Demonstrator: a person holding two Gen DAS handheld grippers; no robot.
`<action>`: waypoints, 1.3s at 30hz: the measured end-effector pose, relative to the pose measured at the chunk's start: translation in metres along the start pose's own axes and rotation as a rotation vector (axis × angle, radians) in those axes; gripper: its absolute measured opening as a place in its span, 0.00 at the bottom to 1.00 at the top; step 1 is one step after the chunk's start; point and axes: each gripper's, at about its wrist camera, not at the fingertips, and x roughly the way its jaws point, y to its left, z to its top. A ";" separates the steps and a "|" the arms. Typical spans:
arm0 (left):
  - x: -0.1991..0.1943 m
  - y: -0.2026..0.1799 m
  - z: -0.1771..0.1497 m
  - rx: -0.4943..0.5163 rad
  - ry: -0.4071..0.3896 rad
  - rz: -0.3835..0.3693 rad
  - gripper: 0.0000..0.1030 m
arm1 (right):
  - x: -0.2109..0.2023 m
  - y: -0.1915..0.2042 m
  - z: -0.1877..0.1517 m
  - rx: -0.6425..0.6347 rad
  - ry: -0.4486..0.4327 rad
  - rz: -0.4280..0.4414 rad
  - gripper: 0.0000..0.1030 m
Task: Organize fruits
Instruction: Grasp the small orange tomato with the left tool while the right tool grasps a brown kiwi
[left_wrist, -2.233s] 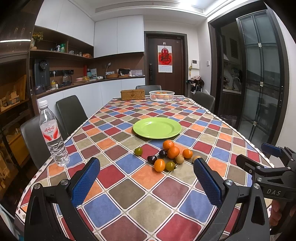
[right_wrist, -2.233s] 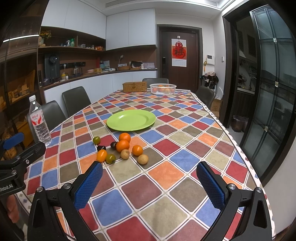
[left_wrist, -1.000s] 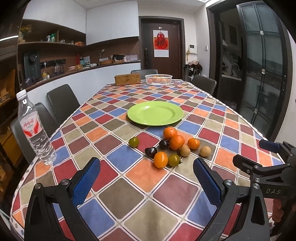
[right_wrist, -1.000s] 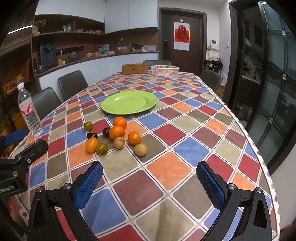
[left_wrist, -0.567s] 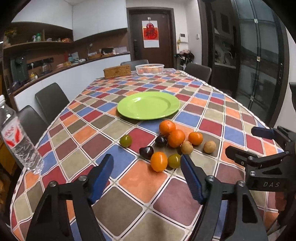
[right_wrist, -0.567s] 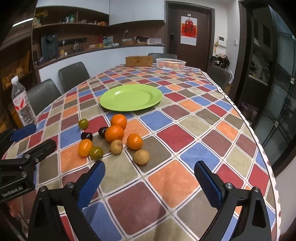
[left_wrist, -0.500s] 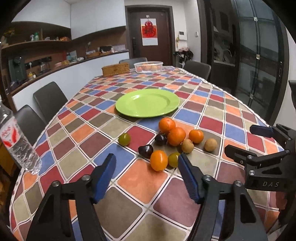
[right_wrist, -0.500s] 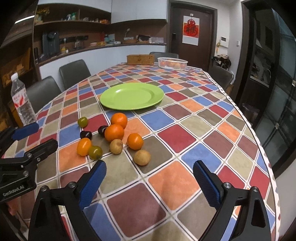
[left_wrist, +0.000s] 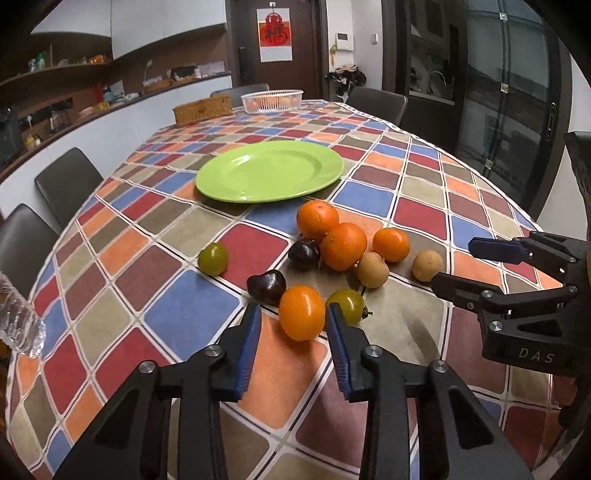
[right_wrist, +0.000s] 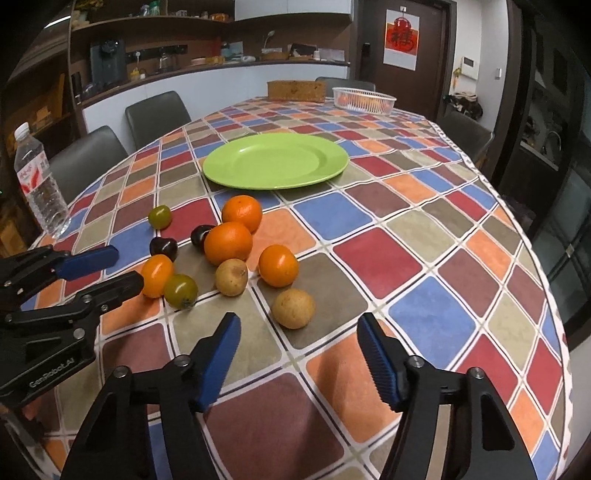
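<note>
Where the checked cloth of red, blue, orange and tan covers the desk, a bare green plate lies beyond a loose cluster of fruit. Two oranges touch each other nearest the plate, with a smaller mandarin just beside them. Two dark plums sit on the left of the group, and one green tomato lies apart farther left. Two tan, rough-skinned fruits, perhaps longans, lie toward the right. At the near edge an orange tomato, smooth and oval, touches a second green tomato with a stem.

From the left wrist, the left gripper points down at the orange tomato; its blue-padded fingers are narrow and closing, the tomato between the tips, though contact is hard to judge from here. From the right wrist, the right gripper is also closing, about half wide, with the nearest tan fruit just ahead of its tips, untouched. A water bottle stands at the far left edge.
</note>
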 end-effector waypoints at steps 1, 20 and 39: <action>0.002 0.001 0.001 -0.005 0.003 -0.006 0.34 | 0.002 0.000 0.001 0.002 0.004 0.006 0.61; 0.026 0.009 0.008 -0.077 0.059 -0.087 0.31 | 0.027 -0.005 0.011 0.020 0.052 0.055 0.40; 0.008 0.009 0.012 -0.100 0.007 -0.058 0.29 | 0.019 -0.005 0.012 0.034 0.021 0.102 0.30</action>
